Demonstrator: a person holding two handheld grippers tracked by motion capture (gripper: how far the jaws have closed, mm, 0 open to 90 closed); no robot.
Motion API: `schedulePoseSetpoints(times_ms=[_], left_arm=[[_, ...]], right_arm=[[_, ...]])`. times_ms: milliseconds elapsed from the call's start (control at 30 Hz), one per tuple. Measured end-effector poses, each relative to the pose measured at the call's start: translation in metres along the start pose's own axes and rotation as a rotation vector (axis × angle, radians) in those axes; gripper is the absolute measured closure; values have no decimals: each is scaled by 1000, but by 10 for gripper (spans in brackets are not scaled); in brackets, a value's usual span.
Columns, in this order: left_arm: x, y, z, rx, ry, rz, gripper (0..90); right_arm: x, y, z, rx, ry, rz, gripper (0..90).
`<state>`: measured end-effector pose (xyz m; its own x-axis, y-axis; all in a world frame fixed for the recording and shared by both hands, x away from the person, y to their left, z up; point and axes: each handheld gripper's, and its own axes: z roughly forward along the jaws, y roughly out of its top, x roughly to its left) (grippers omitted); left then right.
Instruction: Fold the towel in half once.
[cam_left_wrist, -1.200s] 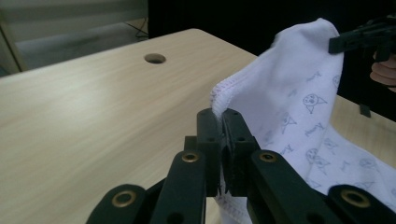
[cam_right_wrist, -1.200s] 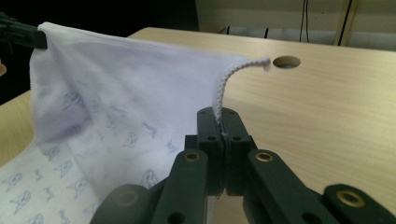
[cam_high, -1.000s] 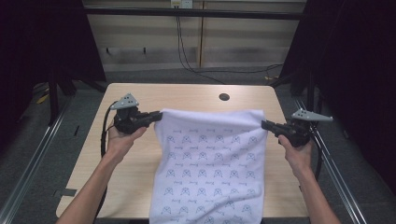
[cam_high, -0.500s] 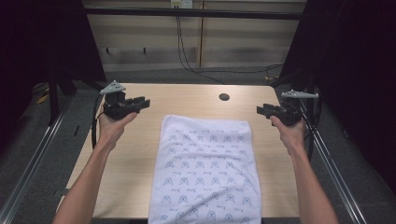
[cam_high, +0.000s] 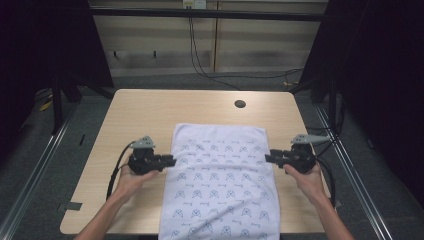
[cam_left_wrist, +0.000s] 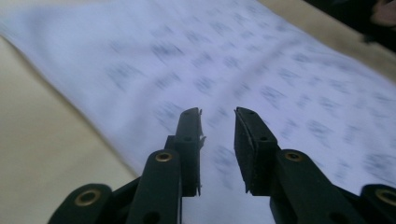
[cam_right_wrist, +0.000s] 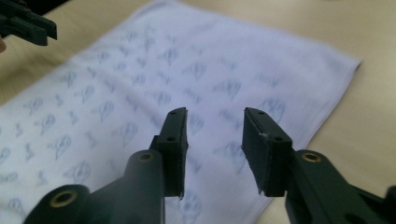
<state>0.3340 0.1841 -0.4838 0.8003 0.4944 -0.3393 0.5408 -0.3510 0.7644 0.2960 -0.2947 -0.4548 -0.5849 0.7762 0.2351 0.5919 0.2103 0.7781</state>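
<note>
Pale wood makes up the table (cam_high: 145, 107), which sits on a grey floor with dark curtains to either side and a light wall panel at the far end. Nearest the camera in the high view, the person's forearms come up from the bottom edge, and the near end of a white cloth (cam_high: 220, 180) printed with small blue figures hangs over the table's front edge. It lies flat along the middle of the table, its far edge straight and short of a dark round hole (cam_high: 240, 104) in the tabletop. The left gripper (cam_high: 170, 161) is held just beside the cloth's left edge, jaws pointing inward at it, a black cable trailing from it towards the person. The right gripper (cam_high: 269, 159) sits at the cloth's right edge, likewise aimed inward. In the left gripper view the two black jaws stand apart with nothing between them, the blurred cloth spread beneath and beyond; whether the tips touch the fabric is hard to say. In the right gripper view the jaws are also parted and empty above the cloth, near its far right corner, with the other gripper's jaws (cam_right_wrist: 28, 25) at the upper left. Cables (cam_high: 200, 55) run down the wall at the back.
</note>
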Motion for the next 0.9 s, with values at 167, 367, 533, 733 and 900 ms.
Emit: schedulePoseSetpoints(times_ms=[167, 367, 533, 733, 900], left_arm=[[-22, -21, 7, 126, 47, 106, 681], [-7, -24, 5, 113, 160, 139, 730], [2, -26, -1, 101, 163, 108, 764], [-16, -38, -12, 130, 149, 116, 735], [-30, -46, -19, 160, 109, 110, 794]], right_arm=[[14, -37, 20, 149, 27, -5, 622], [16, -39, 32, 158, -8, -29, 625], [22, -34, 42, 149, -37, -66, 570], [34, -43, 35, 159, -19, -110, 611], [38, -49, 26, 176, -7, -111, 751]])
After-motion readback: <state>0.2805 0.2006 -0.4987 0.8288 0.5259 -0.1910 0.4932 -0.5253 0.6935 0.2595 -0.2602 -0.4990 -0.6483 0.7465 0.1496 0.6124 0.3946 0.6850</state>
